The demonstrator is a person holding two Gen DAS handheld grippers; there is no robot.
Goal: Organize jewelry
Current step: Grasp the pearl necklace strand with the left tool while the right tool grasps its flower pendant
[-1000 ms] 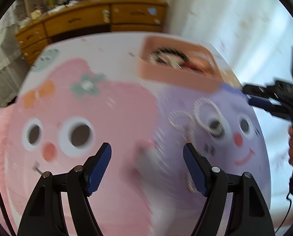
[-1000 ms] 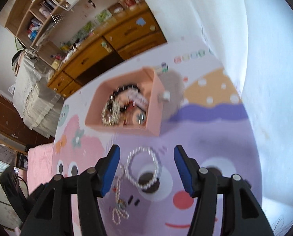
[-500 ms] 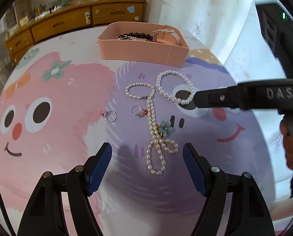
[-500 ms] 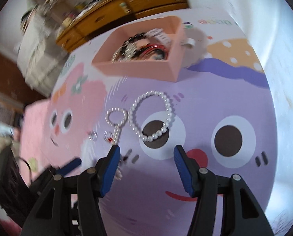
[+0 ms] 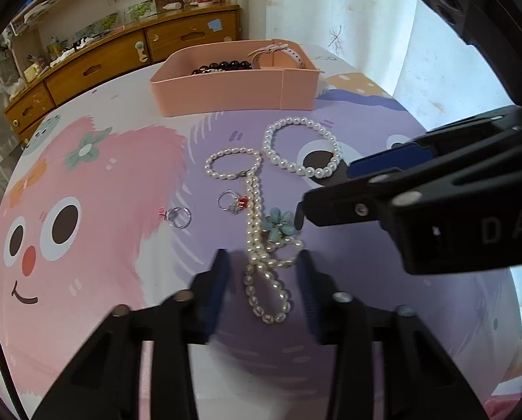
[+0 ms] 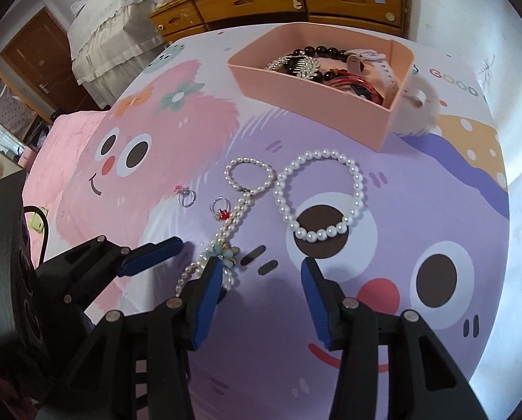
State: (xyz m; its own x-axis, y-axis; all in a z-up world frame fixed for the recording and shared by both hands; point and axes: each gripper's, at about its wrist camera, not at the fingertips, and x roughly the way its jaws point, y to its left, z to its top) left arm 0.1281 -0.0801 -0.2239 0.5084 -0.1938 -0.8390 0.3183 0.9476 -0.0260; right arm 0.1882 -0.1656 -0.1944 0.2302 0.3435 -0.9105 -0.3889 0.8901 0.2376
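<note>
A long pearl necklace (image 5: 257, 224) with a teal flower charm (image 5: 279, 224) lies on the cartoon mat; it also shows in the right wrist view (image 6: 233, 217). My left gripper (image 5: 263, 287) is open, low over the mat, its fingers on either side of the necklace's lower loop. A round pearl bracelet (image 5: 300, 147) (image 6: 322, 196) lies to the right. My right gripper (image 6: 261, 295) is open, just short of that bracelet. Two rings (image 5: 178, 217) (image 5: 233, 203) lie left of the necklace. A pink box (image 5: 232, 85) (image 6: 317, 105) holds other jewelry.
The mat (image 5: 85, 192) covers a round table with drop-offs on all sides. A wooden dresser (image 5: 120, 56) stands behind the table and a white curtain (image 5: 348, 21) hangs at right. The right gripper's body (image 5: 436, 203) reaches in close beside the necklace.
My left gripper has dropped lower and forward, and its fingers have narrowed around the necklace's lower loop. My right gripper has swung in closer over the mat beside the left one.
</note>
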